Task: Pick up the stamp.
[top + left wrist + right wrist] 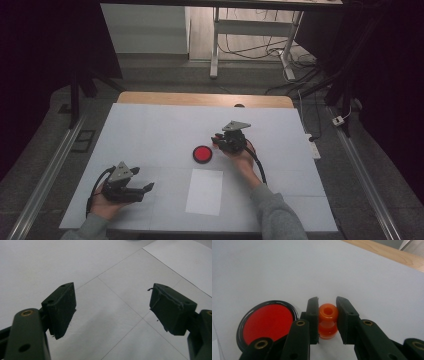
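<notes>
Orange and translucent, a small spool-shaped piece (327,321) with a hole through its top sits between the jaws of the right claw (327,315), which are closed in against its two sides; the right gripper view shows both jaw faces touching the piece, and the piece standing upright. Just beside this claw, on its left in the same view, lies a round red dish (268,323) with a black rim, flat on the white counter (374,285). In the high view the right claw (220,140) is held by the person's right hand (241,156) over the middle of the counter, with the red dish (202,154) immediately to its left and close to its tips; the orange piece cannot be made out there. A white sheet of paper (205,191) lies flat on the counter nearer the person, below the dish and apart from it. The left claw (148,187) is held by the left hand (106,204) near the front left part of the counter, well apart from the dish and the paper's left edge. In the left gripper view the left claw (112,306) stands wide open, with nothing between its jaws and bare counter surface beneath. A wooden edge (387,251) borders the far side of the counter.
</notes>
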Demonstrator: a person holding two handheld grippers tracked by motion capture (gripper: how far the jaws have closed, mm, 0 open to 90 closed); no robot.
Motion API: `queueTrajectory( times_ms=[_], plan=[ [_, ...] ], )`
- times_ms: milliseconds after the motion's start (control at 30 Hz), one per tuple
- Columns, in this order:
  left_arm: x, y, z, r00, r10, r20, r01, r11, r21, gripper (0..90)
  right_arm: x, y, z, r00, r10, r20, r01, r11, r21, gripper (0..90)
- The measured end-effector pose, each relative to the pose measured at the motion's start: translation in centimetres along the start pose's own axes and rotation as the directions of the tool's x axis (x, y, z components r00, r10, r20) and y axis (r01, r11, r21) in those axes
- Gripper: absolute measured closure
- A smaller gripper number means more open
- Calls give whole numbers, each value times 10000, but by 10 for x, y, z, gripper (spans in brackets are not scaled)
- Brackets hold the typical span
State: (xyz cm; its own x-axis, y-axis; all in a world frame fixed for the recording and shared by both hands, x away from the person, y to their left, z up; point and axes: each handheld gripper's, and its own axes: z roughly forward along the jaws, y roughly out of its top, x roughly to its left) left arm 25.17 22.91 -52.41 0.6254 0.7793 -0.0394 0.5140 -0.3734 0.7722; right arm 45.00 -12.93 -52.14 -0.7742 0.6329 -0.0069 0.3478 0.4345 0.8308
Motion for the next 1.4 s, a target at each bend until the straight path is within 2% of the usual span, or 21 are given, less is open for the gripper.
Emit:
queueTrajectory(
  times_ms=[333,667,833,1100,1333,1400],
  plan=[
    [1,0,1,10000,-52,-7,52,10000,15,213,-2,4,-11,9996,250,-98,-253,9993,-271,721],
    [2,0,0,9999,-87,-91,87,9999,-55,213,4,8,-30,9992,259,-303,-274,9983,-505,721],
    [3,-2,-1,9998,-156,-102,156,9999,-69,213,5,7,-34,9989,259,-396,-276,9987,-433,721],
    [3,-2,-3,9997,-196,-119,194,9998,-106,213,3,4,-37,9968,539,-587,-567,9973,-468,721],
    [3,-5,-6,9996,-247,-144,245,9996,-158,213,8,1,-49,9965,579,-598,-613,9965,-561,721],
    [2,-6,-7,9995,-239,-190,235,9996,-181,213,10,0,-54,9975,448,-550,-479,9973,-565,721]
  ],
)
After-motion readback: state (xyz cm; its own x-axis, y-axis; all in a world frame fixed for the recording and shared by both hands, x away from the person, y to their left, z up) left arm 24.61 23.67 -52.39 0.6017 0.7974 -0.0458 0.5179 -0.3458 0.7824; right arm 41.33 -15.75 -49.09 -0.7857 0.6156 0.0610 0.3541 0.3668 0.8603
